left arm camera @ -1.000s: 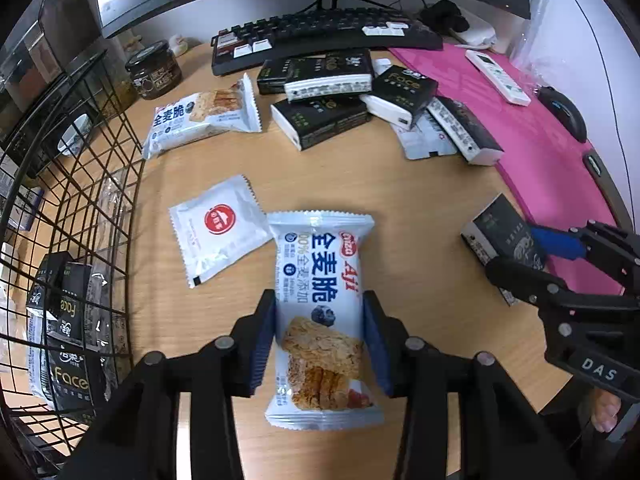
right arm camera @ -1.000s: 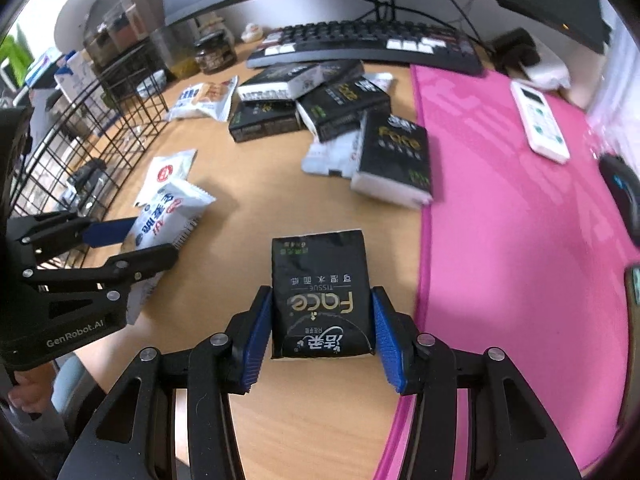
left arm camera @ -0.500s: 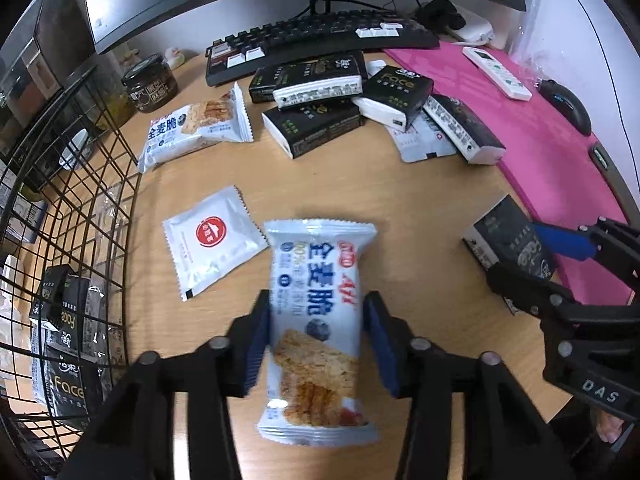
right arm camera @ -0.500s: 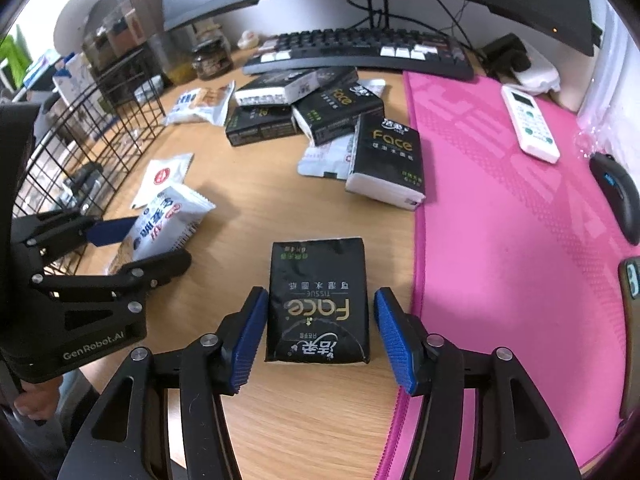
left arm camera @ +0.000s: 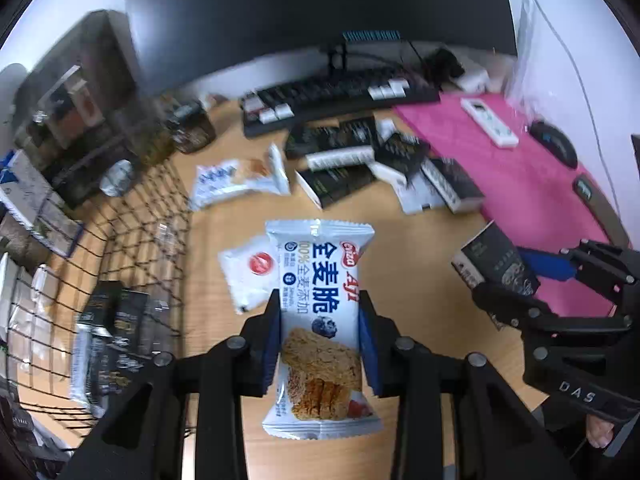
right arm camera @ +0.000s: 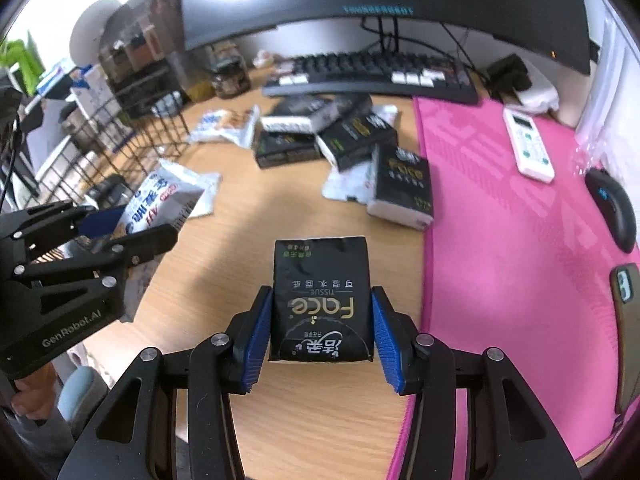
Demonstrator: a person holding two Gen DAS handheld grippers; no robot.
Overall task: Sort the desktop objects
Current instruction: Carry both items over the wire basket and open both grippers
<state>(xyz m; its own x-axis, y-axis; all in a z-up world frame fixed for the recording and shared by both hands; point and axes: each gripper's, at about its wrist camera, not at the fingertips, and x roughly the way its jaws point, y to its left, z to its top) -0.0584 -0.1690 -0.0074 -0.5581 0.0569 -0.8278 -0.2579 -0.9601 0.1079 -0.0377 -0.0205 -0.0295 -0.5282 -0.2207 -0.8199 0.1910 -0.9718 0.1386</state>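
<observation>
Since one second ago: both tools raised off the surface (right arm camera: 320, 420), each carrying its load; background of both views lower and motion-blurred.

Left tool (left arm camera: 322, 338): closed on cracker packet (left arm camera: 320, 320), pads pressing packet's two long edges around mid-length. Packet upright along fingers, top seal pointing forward, bottom seal hanging back between the arms.

Right tool (right arm camera: 320, 342): closed on black tissue pack (right arm camera: 321, 300), blue pads (right arm camera: 256, 340) touching both side walls near the rear half. Printed lettering upside down in this view.

Left wrist view only: wire basket (left arm camera: 132, 248) at left with dark packs inside; white sachet (left arm camera: 252, 276) flat on surface, partly behind cracker packet; second cracker packet (left arm camera: 236, 180) further back; right tool with tissue pack visible at right edge.

Right wrist view only: pink mat (right arm camera: 520, 220) just right of tissue pack, bearing remote (right arm camera: 528, 144), mouse (right arm camera: 616, 204), phone (right arm camera: 628, 320); left tool with cracker packet seen side-on at left, clear of surface.

Both views: pile of black tissue packs (right arm camera: 340, 136) before keyboard (right arm camera: 376, 76).
</observation>
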